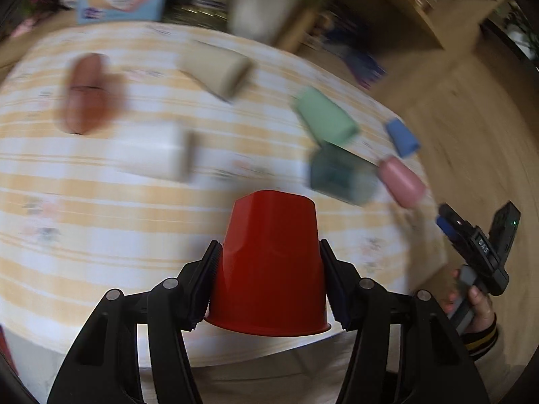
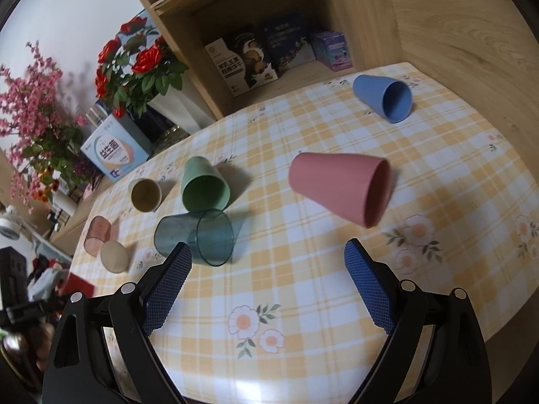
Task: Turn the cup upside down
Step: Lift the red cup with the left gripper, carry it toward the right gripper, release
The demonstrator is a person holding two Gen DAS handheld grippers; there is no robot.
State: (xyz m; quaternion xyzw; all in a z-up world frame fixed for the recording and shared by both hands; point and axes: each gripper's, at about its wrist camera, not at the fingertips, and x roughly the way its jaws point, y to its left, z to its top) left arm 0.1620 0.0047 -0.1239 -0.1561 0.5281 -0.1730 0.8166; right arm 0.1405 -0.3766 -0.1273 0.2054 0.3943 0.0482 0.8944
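Observation:
My left gripper [image 1: 269,279] is shut on a red cup [image 1: 269,262], held above the near edge of the table with its base away from me and its rim toward the camera. My right gripper [image 2: 267,259] is open and empty, low over the checked tablecloth [image 2: 303,286]. A pink cup [image 2: 340,187] lies on its side just beyond its fingers. The right gripper also shows in the left wrist view [image 1: 448,227], at the table's right edge. The left wrist view is blurred.
Several other cups lie on the table: blue [image 2: 384,101], green [image 2: 203,185], clear teal [image 2: 198,237], beige [image 2: 145,195], a brownish clear one [image 2: 97,234]. A wooden shelf [image 2: 269,33] with boxes and flower pots [image 2: 141,64] stand behind the table.

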